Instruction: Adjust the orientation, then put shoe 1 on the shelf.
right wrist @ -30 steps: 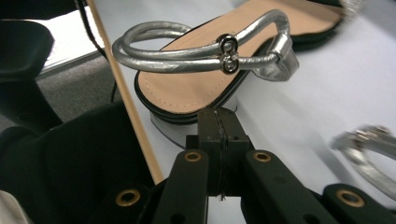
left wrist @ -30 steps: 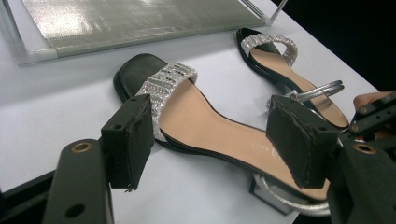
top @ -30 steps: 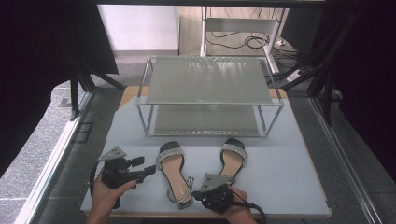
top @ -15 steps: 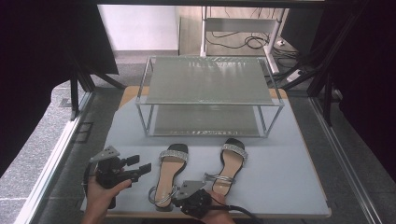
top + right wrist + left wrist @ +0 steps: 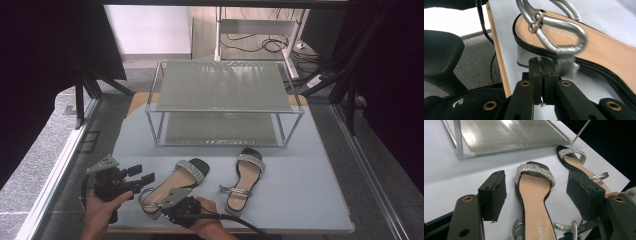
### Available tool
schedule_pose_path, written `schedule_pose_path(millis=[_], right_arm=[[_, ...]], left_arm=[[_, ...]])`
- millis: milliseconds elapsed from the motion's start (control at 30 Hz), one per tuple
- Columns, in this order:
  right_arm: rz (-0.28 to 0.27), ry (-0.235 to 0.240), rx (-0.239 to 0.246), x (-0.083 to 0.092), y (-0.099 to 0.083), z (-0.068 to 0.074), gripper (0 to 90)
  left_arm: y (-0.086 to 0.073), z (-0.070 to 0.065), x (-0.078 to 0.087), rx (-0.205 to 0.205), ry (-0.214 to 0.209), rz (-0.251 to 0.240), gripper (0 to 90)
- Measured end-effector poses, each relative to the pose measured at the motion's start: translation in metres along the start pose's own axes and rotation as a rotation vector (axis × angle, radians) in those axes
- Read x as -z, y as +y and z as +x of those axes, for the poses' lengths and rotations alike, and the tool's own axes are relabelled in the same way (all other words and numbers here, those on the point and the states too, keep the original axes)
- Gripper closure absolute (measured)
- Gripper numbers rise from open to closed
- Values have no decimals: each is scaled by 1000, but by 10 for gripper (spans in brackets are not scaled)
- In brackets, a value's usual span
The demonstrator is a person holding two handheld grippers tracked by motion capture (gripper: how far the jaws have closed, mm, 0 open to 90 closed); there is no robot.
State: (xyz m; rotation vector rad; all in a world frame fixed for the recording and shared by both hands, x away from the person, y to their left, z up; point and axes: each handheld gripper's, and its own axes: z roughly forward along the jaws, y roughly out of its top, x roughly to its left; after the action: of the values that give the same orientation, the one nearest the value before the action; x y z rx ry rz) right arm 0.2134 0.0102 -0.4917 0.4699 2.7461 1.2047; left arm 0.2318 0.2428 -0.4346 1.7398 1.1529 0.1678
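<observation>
- Sandal with a black sole, tan insole and rhinestone toe band [image 5: 175,186], the left-hand one of a pair, lies on the pale grey table [image 5: 310,200], toe band towards the rack, heel at the table's near edge.
- Right gripper [image 5: 540,65] sits at that sandal's heel end; in the right gripper view its two black pads are pressed flat together with nothing between them, just beside the silver block heel [image 5: 522,57] and under the silver ankle strap and buckle [image 5: 556,37].
- Whether the right pads touch the heel I cannot tell.
- Left gripper [image 5: 137,176] is held in the person's left hand [image 5: 102,207] just left of the same sandal; its jaws stand wide apart and hold nothing.
- In the left gripper view the sandal's toe band [image 5: 535,171] shows between the open pads [image 5: 494,193], farther off on the table.
- Second matching sandal [image 5: 245,180] lies to the right of the first one, near but apart from it.
- Two-tier metal-framed rack with mesh shelves [image 5: 225,95] stands beyond both sandals, farther back on the table.
</observation>
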Motion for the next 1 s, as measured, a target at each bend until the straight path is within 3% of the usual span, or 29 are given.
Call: schedule_pose_path(millis=[100, 133, 200, 233, 267, 300, 367, 400, 600, 800, 1000], right_arm=[[-25, -4, -8, 12, -3, -3, 872], [-52, -13, -11, 28, -8, -6, 848], [-64, -25, -13, 37, -12, -7, 831], [-85, -43, -16, 55, -24, -12, 789], [-85, -43, -16, 55, -24, -12, 789], [-100, -70, -40, 75, -38, -20, 750], [-118, -92, -84, 93, -53, -30, 710], [-118, -92, -84, 93, -53, -30, 710], [-212, -179, -228, 140, -94, -56, 631], [-210, -209, -266, 151, -109, -66, 607], [-200, -226, -281, 158, -117, -70, 590]], left_arm=[[-1, 1, -1, 5, 7, 5, 323], [-1, 1, -2, 1, 6, 7, 318], [-1, 0, -3, -12, 2, 13, 311], [-1, -1, -5, -20, -7, 19, 306], [-1, -1, -5, -20, -7, 19, 306], [-1, -2, -6, -24, -14, 23, 306], [-1, -2, -8, -31, -24, 41, 306], [0, -3, -10, -37, -29, 50, 306], [1, -6, -18, -69, -41, 114, 302], [12, -9, -27, -86, -10, 210, 308], [25, -14, -45, -136, 16, 321, 308]])
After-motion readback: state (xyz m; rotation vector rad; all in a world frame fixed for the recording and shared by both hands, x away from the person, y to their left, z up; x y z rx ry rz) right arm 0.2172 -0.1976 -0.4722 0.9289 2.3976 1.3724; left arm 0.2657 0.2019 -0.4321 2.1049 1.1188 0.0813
